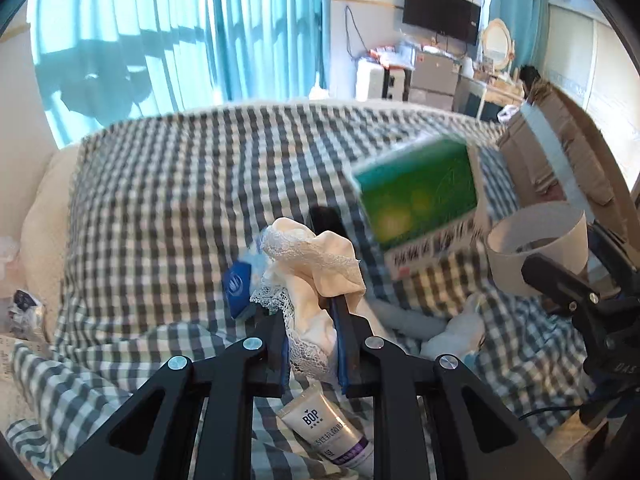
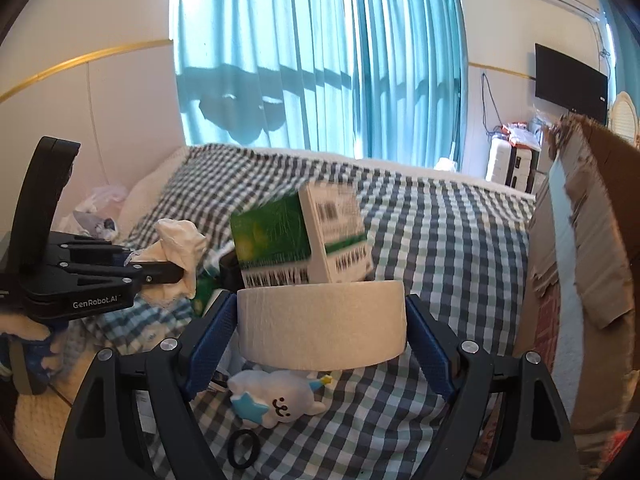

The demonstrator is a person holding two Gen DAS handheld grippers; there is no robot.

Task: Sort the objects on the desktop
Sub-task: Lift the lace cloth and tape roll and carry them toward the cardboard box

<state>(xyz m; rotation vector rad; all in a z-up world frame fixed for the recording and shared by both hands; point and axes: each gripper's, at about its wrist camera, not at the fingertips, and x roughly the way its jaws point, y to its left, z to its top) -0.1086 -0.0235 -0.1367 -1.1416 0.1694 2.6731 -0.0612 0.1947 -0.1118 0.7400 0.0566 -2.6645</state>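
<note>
My left gripper (image 1: pixel 306 312) is shut on a crumpled cream cloth with lace trim (image 1: pixel 316 256), held up above the checked bed cover (image 1: pixel 160 200). In the right wrist view the left gripper (image 2: pixel 178 272) reaches in from the left with the cloth (image 2: pixel 180 240) bunched at its tip. A wide white tape roll (image 2: pixel 320 320) sits pinched between the blue pads of my right gripper (image 2: pixel 322 304). The roll (image 1: pixel 536 240) also shows at the right of the left wrist view. Behind it is a blurred, tilted green and white box (image 2: pixel 280 236) (image 1: pixel 416 188).
A torn cardboard box (image 2: pixel 580 240) (image 1: pixel 560 152) stands at the right. On the cover lie a white BOP tube (image 1: pixel 324 428), a small blue packet (image 1: pixel 238 286), a white cloud plush (image 2: pixel 276 400) and a black hair tie (image 2: pixel 244 448). Curtains hang behind the bed.
</note>
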